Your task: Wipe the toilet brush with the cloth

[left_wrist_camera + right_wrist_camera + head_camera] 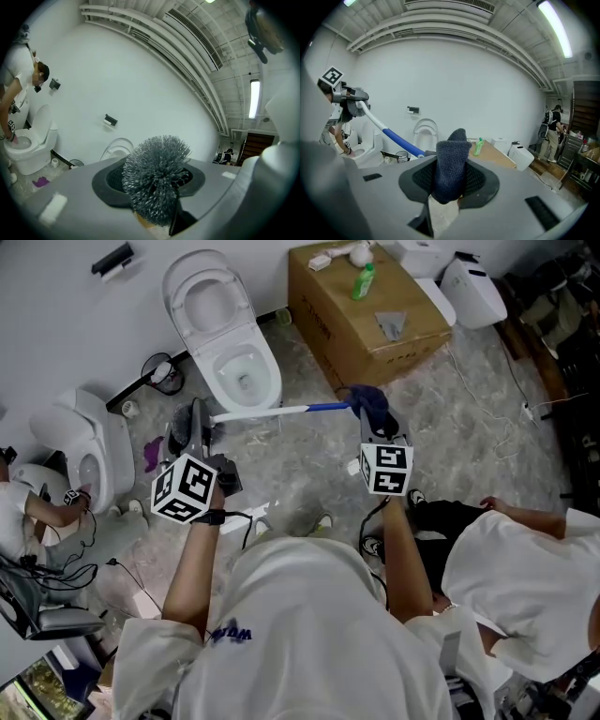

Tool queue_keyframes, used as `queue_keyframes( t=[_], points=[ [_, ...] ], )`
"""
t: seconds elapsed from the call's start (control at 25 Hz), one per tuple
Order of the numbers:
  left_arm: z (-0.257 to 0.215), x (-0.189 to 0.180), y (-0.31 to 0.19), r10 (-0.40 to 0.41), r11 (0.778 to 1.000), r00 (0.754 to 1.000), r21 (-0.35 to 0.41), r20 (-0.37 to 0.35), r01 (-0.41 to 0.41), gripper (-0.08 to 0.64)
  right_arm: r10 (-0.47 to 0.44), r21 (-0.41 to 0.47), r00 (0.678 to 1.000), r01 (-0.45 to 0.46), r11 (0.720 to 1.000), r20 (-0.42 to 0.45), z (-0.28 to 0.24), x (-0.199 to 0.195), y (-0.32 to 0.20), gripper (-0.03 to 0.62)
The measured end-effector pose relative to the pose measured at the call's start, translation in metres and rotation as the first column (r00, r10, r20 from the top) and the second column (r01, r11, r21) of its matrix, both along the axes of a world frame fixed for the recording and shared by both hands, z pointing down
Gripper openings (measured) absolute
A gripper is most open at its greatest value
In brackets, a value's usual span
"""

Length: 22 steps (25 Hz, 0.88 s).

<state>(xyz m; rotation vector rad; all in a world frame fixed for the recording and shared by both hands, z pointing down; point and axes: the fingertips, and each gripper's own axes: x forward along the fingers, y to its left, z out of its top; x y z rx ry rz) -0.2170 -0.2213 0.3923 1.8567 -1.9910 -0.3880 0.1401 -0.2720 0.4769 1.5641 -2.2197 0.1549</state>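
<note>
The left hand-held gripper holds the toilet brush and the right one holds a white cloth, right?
No: the cloth in the right hand-held gripper is dark blue, not white, as the right gripper view shows. The left hand-held gripper does hold the toilet brush.

One toilet brush (267, 412), one cloth (372, 403), one cardboard box (342, 329), one green bottle (363, 282)

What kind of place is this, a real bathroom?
Probably not: it looks like an indoor hall or workshop set up for toilet cleaning. Several toilets stand in the open along one wall, a cardboard box sits beside them, and the ceiling shows open ducts and a strip light.
</note>
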Motion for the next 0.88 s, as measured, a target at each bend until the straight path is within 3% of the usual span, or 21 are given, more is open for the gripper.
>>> queue_keyframes(
  t=[0.44,0.68,0.88],
  points=[
    [0.010,-0.018,0.015,-0.066,0.998,0.996,-0.019,0.066,0.067,0.199,0.042,0.011,0.999,-0.042,0.999,0.027,-0.013,0.011,0.018,0.110],
    [0.009,0.024,0.008,0.033,0.999,0.984,-0.015,0.174,-0.031,0.201,0.004,0.043,0.997,-0.008,0.999,0.082,-0.034,-0.014,0.037,0.110],
    [-0.002,0.064,-0.003,0.118,0.992,0.951,0.012,0.287,-0.126,0.201,-0.037,0.072,0.995,0.030,0.997,0.097,-0.050,-0.036,0.048,0.110]
  ],
)
